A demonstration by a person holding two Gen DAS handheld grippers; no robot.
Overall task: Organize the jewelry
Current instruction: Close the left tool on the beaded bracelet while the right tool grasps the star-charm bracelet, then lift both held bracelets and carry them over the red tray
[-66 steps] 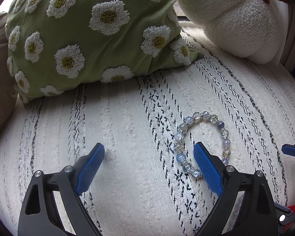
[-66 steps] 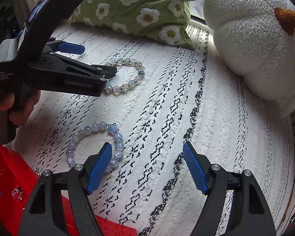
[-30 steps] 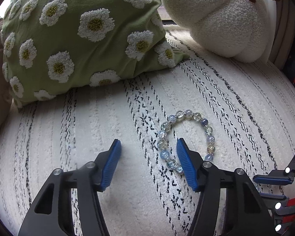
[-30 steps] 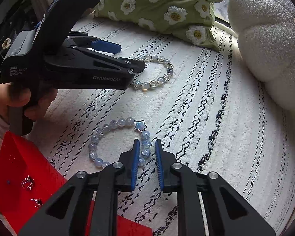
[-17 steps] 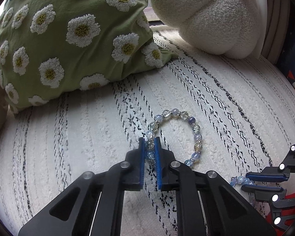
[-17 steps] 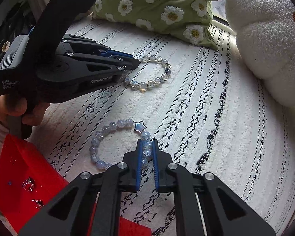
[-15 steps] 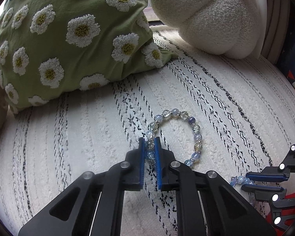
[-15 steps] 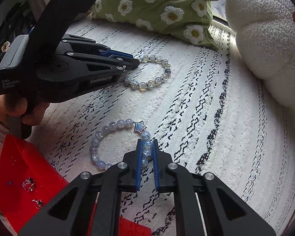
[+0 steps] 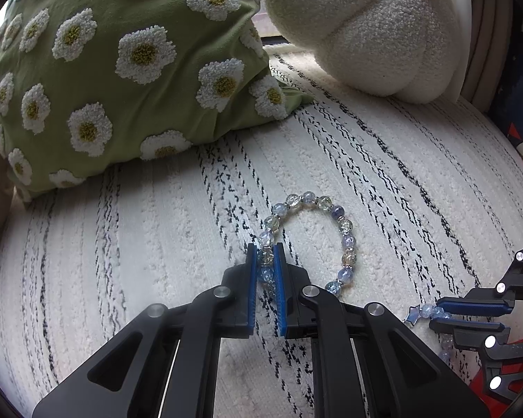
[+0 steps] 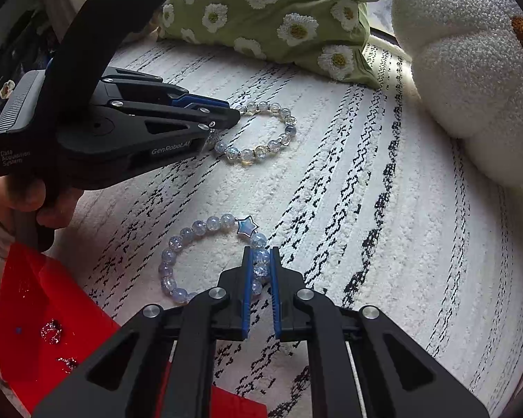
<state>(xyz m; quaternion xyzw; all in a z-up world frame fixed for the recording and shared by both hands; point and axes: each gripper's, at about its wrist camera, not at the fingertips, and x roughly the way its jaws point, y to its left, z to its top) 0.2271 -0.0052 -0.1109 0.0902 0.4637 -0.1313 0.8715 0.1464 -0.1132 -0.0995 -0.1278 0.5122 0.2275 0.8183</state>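
A bracelet of clear, yellowish and blue beads (image 9: pixel 345 240) lies on the white black-flecked cover (image 9: pixel 157 244). My left gripper (image 9: pixel 265 250) is shut on its left side; it also shows in the right wrist view (image 10: pixel 226 118), with that bracelet (image 10: pixel 272 146) beside it. A pale blue bead bracelet with a star charm (image 10: pixel 198 226) lies nearer. My right gripper (image 10: pixel 260 254) is shut on its right side, just below the star (image 10: pixel 246 225). In the left wrist view the right gripper (image 9: pixel 439 311) shows at the right edge, holding the star bracelet (image 9: pixel 420 311).
A red tray (image 10: pixel 42 313) with small silver pieces sits at the lower left. A green daisy cushion (image 9: pixel 122 69) and a white pumpkin-shaped cushion (image 9: pixel 359 28) lie at the back. A hand (image 10: pixel 17 205) holds the left gripper's handle.
Both grippers moved in and closed from open, the left on the mixed bead bracelet, the right on the star bracelet. Over the last half second nothing has visibly moved.
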